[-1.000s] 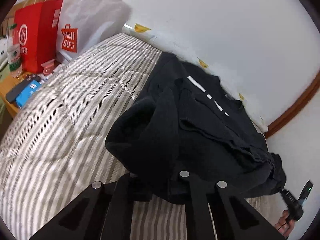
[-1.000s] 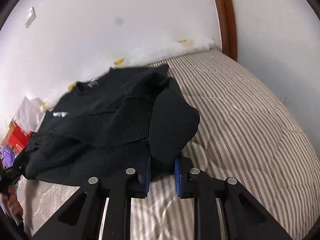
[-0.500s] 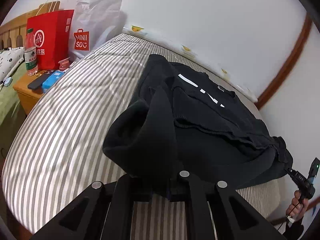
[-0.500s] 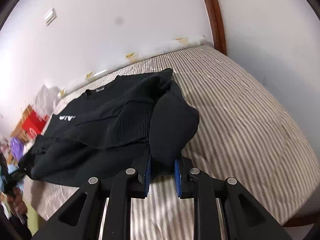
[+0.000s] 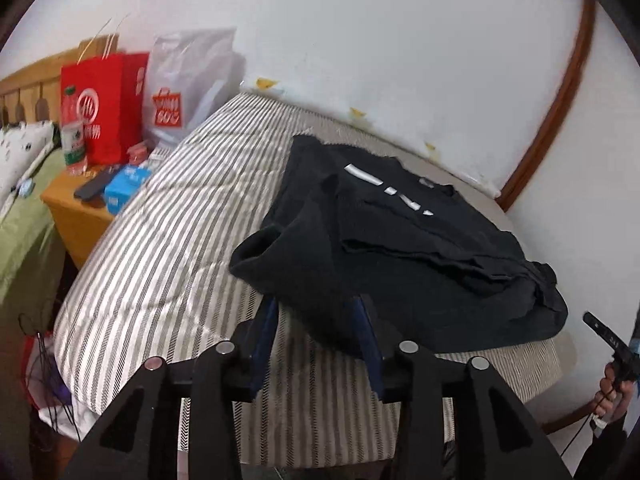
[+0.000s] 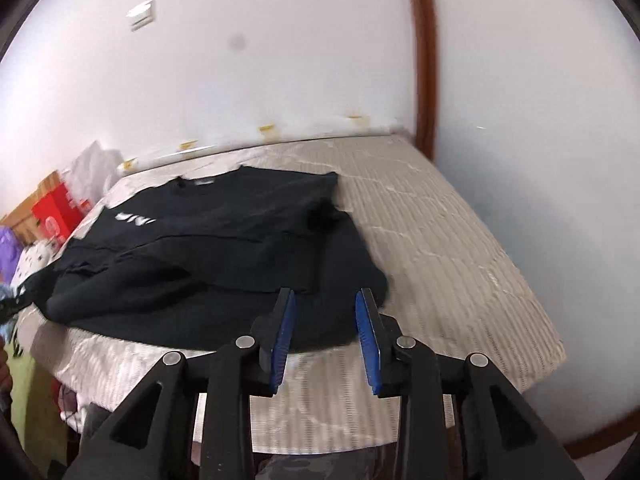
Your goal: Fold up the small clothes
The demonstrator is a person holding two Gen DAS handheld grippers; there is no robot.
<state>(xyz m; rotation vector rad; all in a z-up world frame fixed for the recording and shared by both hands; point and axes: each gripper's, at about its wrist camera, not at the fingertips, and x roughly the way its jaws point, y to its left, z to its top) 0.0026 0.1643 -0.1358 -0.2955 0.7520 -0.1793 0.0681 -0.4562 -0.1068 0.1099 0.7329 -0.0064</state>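
**Hem laid down, both tools letting go**

White walls and a brown wooden trim frame a bed with a grey-and-white striped quilted cover (image 5: 168,216), pushed into the room's corner. On it lies the black knit sweater with white lettering on the chest (image 5: 400,236), collar toward the wall and lower part doubled up over the body, so a fold runs along the near edge of the bed.

Both tools have just been opening. The left tool (image 5: 316,332) has its blue pads parted, with the sweater's near corner lying between them and slack rather than pinched. The right tool (image 6: 326,328) is likewise parted at the opposite near corner, the cloth resting on the bed between its pads. Releasing at both corners together probably keeps the fold square.

A red paper carrier bag (image 5: 104,100) and a white plastic shopping bag (image 5: 188,80) stand by the headboard, clear of the work. Sleeve folds likely come next.
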